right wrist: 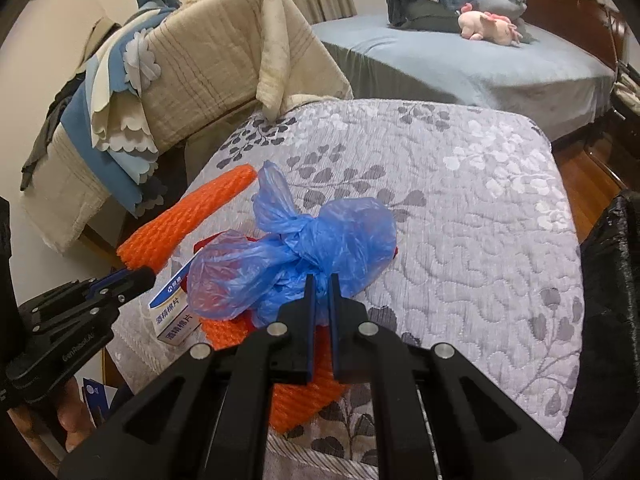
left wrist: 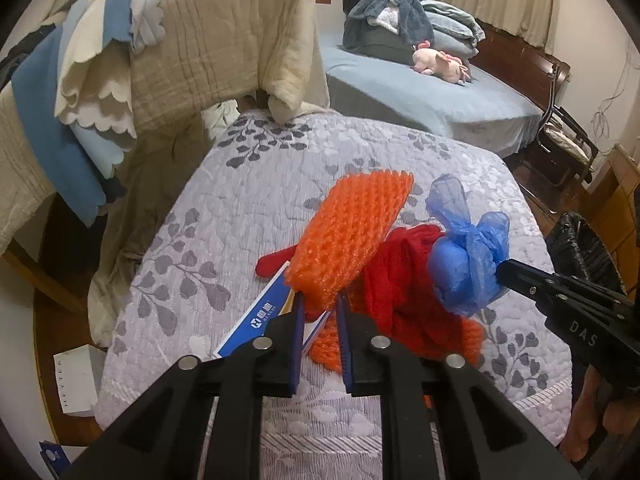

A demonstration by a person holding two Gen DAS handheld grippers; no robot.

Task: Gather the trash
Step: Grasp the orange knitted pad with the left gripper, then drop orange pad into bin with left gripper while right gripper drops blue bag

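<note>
Bedroom, grey leaf-print quilted mattress (left wrist: 280, 184) up front, blue bed (left wrist: 420, 92) behind. Left tool (left wrist: 320, 304) clamps the lower edge of an orange foam net (left wrist: 352, 232), lifted clear. Right tool (right wrist: 322, 284) pinches a knotted blue plastic bag (right wrist: 312, 240) (jaws nearly together). Red cloth (left wrist: 396, 280), blue-white box (left wrist: 260, 320), second orange net (right wrist: 304, 396) lie beneath. Black bin bag (left wrist: 580, 248) at right.

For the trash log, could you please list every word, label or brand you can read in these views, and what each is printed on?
"酒精棉片": twice on the blue-and-white box.
"HENGDI"-like line by the logo on the box: too small to be sure.
"DAS": right gripper, on its body.
"GenRobot.AI": left gripper, on its body, faint.
White carton on the floor: lettering too blurred.
</note>
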